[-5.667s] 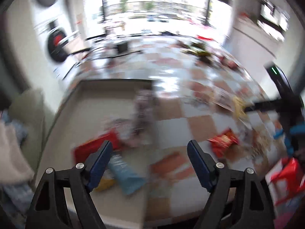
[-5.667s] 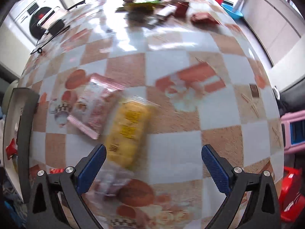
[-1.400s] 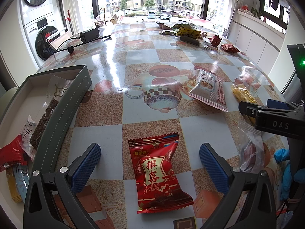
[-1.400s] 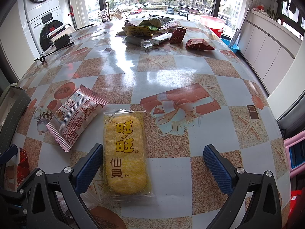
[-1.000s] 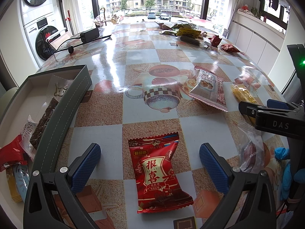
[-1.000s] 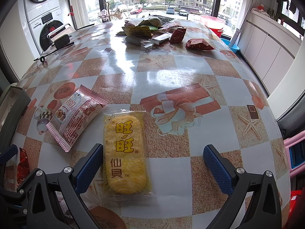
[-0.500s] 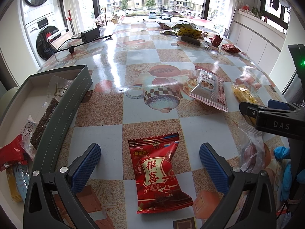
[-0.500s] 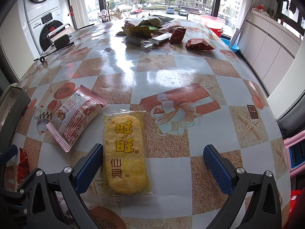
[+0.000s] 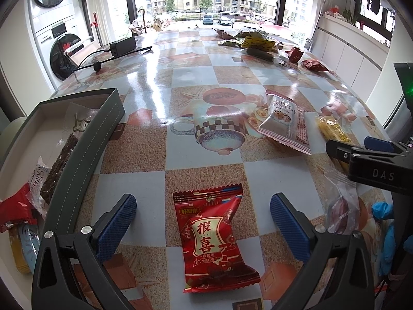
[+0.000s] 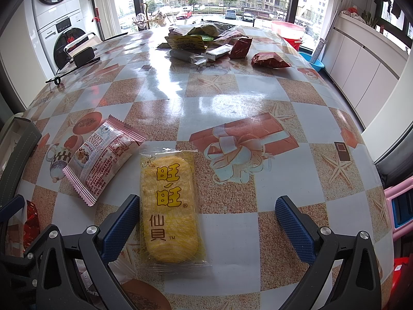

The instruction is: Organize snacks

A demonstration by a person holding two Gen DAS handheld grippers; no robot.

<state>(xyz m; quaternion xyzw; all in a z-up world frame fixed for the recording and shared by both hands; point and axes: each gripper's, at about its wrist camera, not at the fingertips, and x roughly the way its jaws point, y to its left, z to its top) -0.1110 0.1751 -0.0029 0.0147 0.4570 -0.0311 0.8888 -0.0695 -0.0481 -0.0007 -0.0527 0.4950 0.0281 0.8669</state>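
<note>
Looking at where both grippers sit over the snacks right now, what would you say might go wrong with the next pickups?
The yellow rice cracker pack lies against the right gripper's left finger rather than centred, so closing may push it sideways or crush the crackers. The red candy packet lies flat between the left gripper's open fingers; its slick wrapper could slip. The grippers sit close together and might collide.

Checkered table [image 9: 196, 82]: grey tray [image 9: 85, 142] at left edge; red packet [image 9: 211, 235], pink packet [image 10: 103, 155], yellow cracker pack [image 10: 169, 206] near front edge; wrapper pile [image 10: 206, 41] far end.
</note>
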